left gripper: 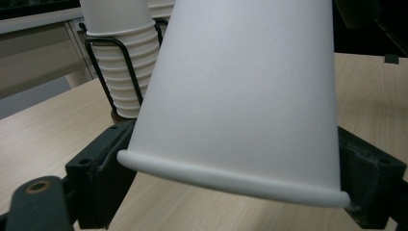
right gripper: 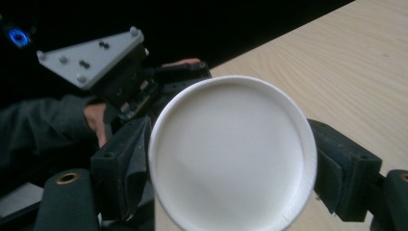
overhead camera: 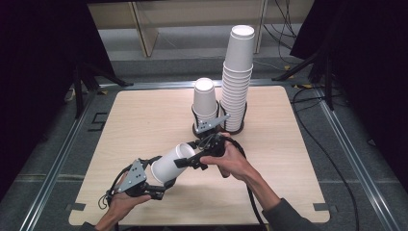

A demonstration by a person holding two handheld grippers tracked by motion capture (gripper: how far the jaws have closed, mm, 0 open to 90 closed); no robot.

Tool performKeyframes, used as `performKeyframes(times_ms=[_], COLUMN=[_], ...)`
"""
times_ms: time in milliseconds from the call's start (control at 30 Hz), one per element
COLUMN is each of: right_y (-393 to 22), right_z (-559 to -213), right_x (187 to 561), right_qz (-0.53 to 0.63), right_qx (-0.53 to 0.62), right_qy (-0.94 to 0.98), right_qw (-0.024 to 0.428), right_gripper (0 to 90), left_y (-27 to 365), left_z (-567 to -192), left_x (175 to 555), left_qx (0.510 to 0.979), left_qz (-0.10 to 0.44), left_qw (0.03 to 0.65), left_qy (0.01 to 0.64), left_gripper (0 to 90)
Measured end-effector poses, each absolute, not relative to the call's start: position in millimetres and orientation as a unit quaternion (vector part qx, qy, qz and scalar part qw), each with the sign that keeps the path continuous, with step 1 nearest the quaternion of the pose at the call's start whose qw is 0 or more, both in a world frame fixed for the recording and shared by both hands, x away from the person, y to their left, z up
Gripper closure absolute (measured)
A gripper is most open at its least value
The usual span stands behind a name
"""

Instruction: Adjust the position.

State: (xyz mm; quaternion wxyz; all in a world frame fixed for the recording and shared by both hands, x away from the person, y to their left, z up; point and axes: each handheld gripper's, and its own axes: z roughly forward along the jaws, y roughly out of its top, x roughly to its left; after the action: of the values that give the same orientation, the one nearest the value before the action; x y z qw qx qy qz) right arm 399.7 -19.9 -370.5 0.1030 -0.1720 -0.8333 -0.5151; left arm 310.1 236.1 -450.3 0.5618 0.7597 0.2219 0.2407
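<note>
So the table [overhead camera: 144,115] is a light wood-grain top with rounded corners, sitting in a metal frame on a grey floor. Dark curtains hang on both sides, a pale wooden shelf unit [overhead camera: 144,29] stands behind, and cables [overhead camera: 337,159] trail off on the floor.

I'll use the wire cup holder [overhead camera: 219,126] as my landmark, since it stands at the far middle of the table. It carries two stacks of white paper cups, rims down: a tall stack [overhead camera: 237,77] on one side and a short stack [overhead camera: 204,98] right beside it.

The loose cup [overhead camera: 168,163] is on the near side of that holder, held off the table and lying roughly sideways, with both claws on it. From the left gripper view my left claw [left gripper: 231,173] has its two black jaws spread about as wide as the cup and pressed against its wall near the rolled rim [left gripper: 231,180], so it's gripping the cup. The holder with its stacks sits just behind.

From the right gripper view my right claw [right gripper: 231,168] sits around the other end, looking at the round bottom of the cup [right gripper: 231,154]. Its jaws are at both sides of the cup and look to be touching it, so I'd call that a grip too. The left gripper's grey plate [right gripper: 91,57] shows just past the cup.
</note>
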Motion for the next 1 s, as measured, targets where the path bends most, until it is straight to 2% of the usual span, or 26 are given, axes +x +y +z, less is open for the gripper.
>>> performKeyframes(times_ms=[33, 133, 433, 767, 867, 900, 1000], right_y=[-21, -22, -23, -21, -21, -22, -24], right_z=[-366, -363, -362, -370, -372, -372, -373], right_x=[397, 392, 393, 398, 399, 397, 400], right_qz=[-0.493, -0.472, -0.467, -0.457, -0.457, -0.456, -0.456], right_qx=[-0.157, -0.136, -0.135, -0.142, -0.142, -0.152, -0.149], right_qy=[-0.853, -0.87, -0.874, -0.877, -0.876, -0.874, -0.873], right_qw=[0.066, 0.04, 0.026, 0.052, 0.059, 0.075, 0.082], right_gripper=[18.1, 17.7, 16.8, 16.3, 19.9, 22.6, 23.4], left_y=[237, 236, 232, 230, 230, 231, 232], left_z=[-450, -450, -451, -450, -450, -449, -449], left_x=[309, 309, 308, 306, 305, 305, 306], left_qx=[0.767, 0.777, 0.799, 0.805, 0.809, 0.809, 0.813], left_qz=[0.242, 0.251, 0.268, 0.26, 0.257, 0.257, 0.254], left_qw=[0.551, 0.534, 0.497, 0.493, 0.49, 0.489, 0.484], left_qy=[0.223, 0.218, 0.208, 0.202, 0.2, 0.2, 0.2], left_gripper=[13.6, 13.9, 13.9, 13.9, 13.9, 13.9, 14.0])
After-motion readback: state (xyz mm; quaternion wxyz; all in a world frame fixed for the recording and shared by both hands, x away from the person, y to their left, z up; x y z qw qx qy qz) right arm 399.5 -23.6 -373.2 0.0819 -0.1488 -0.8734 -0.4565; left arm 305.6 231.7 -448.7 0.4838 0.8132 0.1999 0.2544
